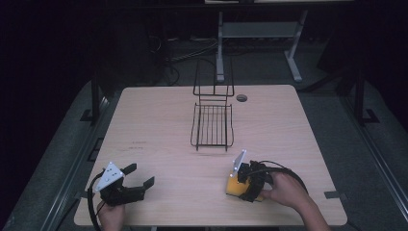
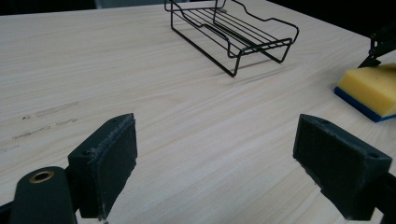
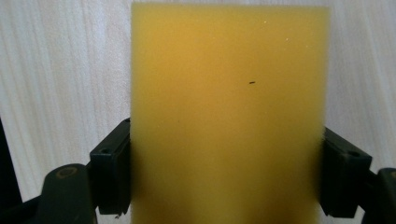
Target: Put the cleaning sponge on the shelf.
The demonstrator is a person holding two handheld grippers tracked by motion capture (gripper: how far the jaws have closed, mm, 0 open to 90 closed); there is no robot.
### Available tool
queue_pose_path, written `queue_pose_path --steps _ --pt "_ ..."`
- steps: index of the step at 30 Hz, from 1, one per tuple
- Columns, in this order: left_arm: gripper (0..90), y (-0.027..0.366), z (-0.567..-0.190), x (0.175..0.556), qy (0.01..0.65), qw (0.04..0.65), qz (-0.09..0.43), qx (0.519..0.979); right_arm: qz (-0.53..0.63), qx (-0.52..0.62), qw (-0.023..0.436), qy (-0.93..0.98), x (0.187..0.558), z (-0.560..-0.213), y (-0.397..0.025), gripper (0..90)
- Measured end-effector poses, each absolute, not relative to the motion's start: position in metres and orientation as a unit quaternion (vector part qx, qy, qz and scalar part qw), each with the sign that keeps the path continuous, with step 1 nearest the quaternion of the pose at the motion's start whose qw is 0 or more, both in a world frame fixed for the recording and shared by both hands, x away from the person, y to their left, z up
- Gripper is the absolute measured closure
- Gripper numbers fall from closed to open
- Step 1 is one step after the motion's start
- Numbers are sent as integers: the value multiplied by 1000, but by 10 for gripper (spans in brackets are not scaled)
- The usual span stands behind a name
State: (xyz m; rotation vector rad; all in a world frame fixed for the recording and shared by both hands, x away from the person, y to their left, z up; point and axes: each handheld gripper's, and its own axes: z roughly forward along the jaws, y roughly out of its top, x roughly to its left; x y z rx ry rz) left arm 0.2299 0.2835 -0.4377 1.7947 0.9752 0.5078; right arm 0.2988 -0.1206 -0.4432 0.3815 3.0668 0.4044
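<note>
Sponge gripped at the tabletop's near right.

The yellow sponge (image 3: 229, 116), blue along its underside, lies flat on the tabletop (image 1: 159, 139) near the front right edge, and the right gripper (image 1: 248, 185) has its fingers (image 3: 109, 170) pressed against the sponge's two long sides. Well behind it, mid-table, stands a black wire rack (image 1: 211, 125). At the near left the left gripper (image 1: 137, 180) hovers over bare wood, its fingers (image 2: 105, 163) spread wide with nothing between them.
</note>
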Motion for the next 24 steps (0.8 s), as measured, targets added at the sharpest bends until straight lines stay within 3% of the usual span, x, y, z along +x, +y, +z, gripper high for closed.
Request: queue_pose_path --steps 24 --pt "129 283 -438 230 403 498 208 739 138 101 19 985 325 -412 -99 216"
